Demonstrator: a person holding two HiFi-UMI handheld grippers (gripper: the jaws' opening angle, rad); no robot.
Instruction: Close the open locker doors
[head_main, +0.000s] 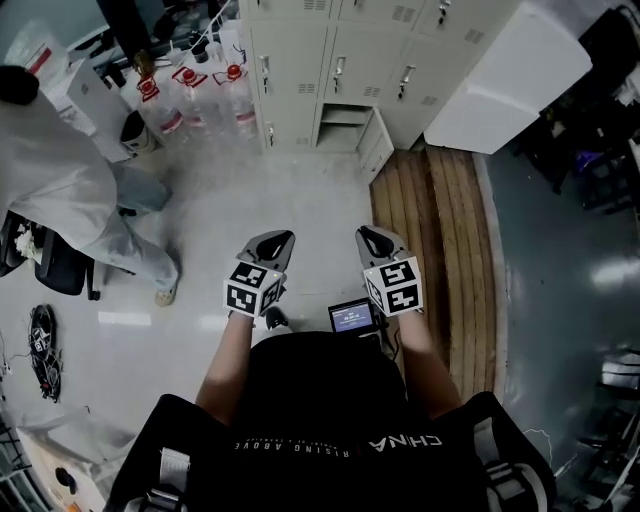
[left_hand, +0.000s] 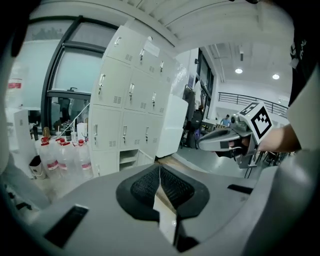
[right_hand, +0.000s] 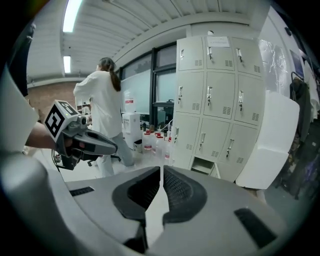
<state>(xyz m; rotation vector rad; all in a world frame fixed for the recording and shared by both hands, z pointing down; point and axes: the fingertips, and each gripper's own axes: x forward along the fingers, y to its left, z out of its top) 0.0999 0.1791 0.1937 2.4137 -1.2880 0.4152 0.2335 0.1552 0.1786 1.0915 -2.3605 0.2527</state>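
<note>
Far across the pale floor (head_main: 290, 200) stood the white lockers (head_main: 340, 60), well away from you. One low locker (head_main: 343, 124) was open, its small door (head_main: 377, 148) swung out. Beside it hung what looked like a big white door (head_main: 505, 75), open too. Your left gripper (head_main: 274, 240) and right gripper (head_main: 374, 236) were both pinched together with nothing in them. You seemed to be only walking up; next you would need to get close and push those doors flat. Your shirt (head_main: 320, 400) said "CHINA" and "RISING ABOVE", upside down. The red bottle labels (head_main: 185, 78) were too small to read.
</note>
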